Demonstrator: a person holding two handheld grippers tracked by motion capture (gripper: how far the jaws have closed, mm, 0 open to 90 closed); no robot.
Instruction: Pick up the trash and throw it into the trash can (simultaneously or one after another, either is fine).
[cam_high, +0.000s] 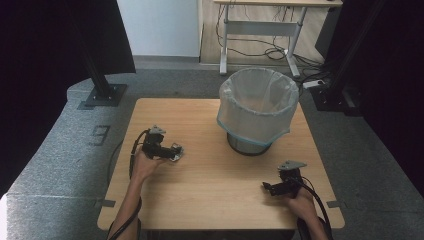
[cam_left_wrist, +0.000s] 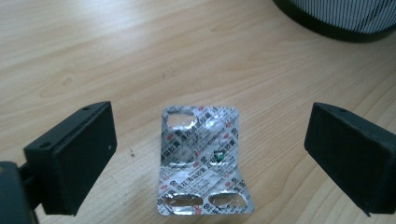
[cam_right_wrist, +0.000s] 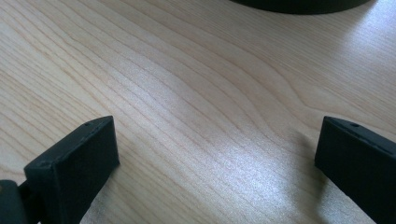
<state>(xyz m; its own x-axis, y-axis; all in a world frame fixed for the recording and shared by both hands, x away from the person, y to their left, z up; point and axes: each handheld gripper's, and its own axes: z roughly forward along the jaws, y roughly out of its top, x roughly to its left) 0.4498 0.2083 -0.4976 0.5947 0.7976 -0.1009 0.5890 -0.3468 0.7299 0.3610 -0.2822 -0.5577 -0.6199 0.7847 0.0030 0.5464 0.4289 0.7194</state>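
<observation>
Left of the waste bin (cam_high: 257, 110), on the wooden table (cam_high: 210, 195), the left gripper (cam_high: 175, 151) is poised over a used foil blister sheet (cam_left_wrist: 201, 161). From where I stand the sheet lies between the spread jaws, bent upward along a crease, several pockets already burst.

Risk, as judged: the foil is thin, springy and lies nearly flat. If the jaws close too high, they meet above the sheet and grip nothing. If they close with the tips dragging on the wood, the sheet may skid out sideways or crumple and pop free. The raised flap is the better purchase; pinching the flat part looks unreliable. A weak hold could also drop the sheet on the way to the bin, short of its plastic liner.

Left gripper state: jaws wide apart, one on each side of the sheet, pads apparently not touching it. From the high view I cannot tell whether the tips rest on the table.

Right of that, in front of the bin and nearer the person, the right gripper (cam_high: 272, 188) sits low over bare wood, jaws spread, holding nothing.
</observation>
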